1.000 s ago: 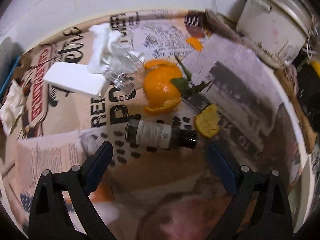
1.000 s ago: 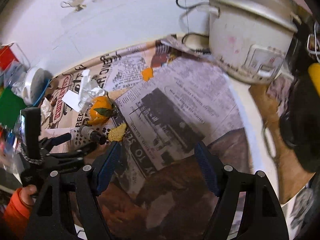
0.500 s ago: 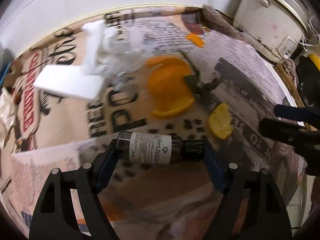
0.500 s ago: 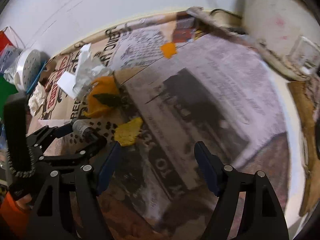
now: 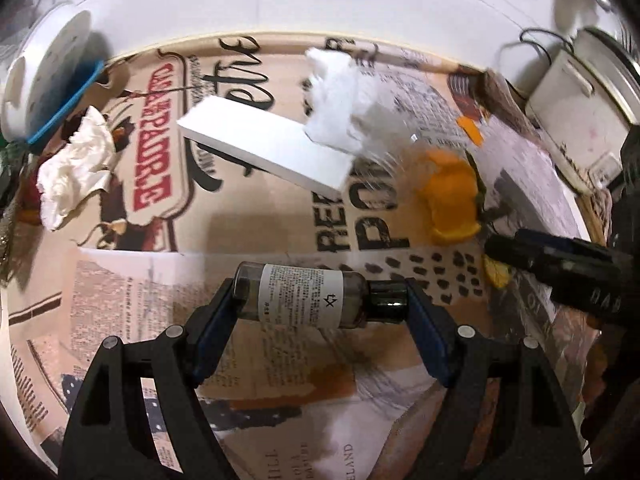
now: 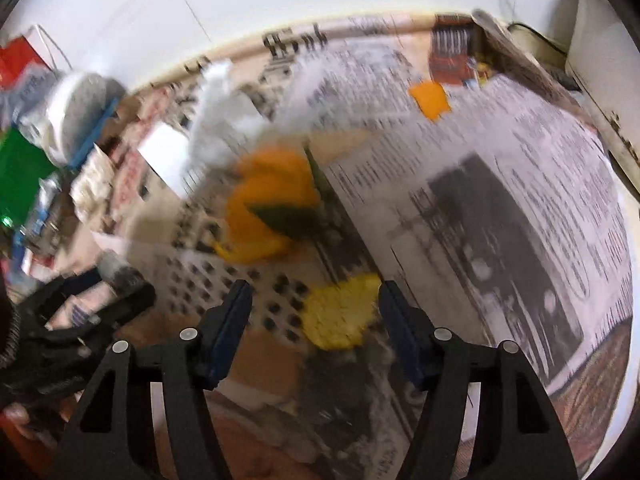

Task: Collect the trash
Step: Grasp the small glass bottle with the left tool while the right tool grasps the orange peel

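On the newspaper-covered table lie 1 small dark glass bottle with a white label (image 5: 306,297), 1 flat white rectangular box (image 5: 264,148) and 1 large curled orange peel with a green leaf (image 6: 272,204). There are also 1 yellow peel piece (image 6: 340,312), 1 small orange peel scrap (image 6: 430,100) and 2 crumpled white tissues (image 5: 74,174) (image 5: 340,104). At the edges stand 1 white round perforated lid (image 5: 38,76) and 1 white rice cooker (image 5: 580,108).

A lived-in home kitchen corner. A worn white rice cooker (image 5: 576,108) with its cord stands against the white wall, and the table is covered in old newspaper sheets (image 6: 500,184) strewn with orange peel (image 5: 452,196) and crumpled tissue (image 5: 74,172).
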The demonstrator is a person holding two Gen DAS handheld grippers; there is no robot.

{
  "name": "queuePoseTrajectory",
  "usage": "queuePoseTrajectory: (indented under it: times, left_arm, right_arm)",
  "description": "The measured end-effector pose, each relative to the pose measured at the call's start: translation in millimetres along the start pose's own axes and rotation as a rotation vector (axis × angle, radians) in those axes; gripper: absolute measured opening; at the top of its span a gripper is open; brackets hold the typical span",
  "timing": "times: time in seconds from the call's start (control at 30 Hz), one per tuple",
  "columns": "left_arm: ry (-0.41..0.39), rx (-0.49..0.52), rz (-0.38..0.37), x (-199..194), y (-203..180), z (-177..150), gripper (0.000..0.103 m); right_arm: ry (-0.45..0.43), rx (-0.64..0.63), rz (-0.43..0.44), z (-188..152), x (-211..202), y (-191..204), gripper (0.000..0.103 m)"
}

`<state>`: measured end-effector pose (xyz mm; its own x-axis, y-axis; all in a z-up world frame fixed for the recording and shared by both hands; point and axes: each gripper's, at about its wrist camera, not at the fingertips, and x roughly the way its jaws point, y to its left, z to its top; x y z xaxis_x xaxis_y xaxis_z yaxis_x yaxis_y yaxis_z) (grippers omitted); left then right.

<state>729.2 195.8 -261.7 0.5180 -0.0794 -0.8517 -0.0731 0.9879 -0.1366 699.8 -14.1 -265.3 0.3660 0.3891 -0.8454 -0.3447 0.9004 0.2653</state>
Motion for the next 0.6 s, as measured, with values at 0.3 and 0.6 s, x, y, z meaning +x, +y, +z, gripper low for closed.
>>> queuePoseTrajectory:
  times: [0.3,0.6]
  left_arm:
    - [-0.023,-0.019,0.014,-3,19,9,0.079]
    - [-0.038,-0.019,0.021,-13,12,8,0.079]
  right_arm:
    - [0.012,0.050,-0.012,33,33,12,0.059]
    - [0.005,0.026,-0.009,22,20,9,0.024]
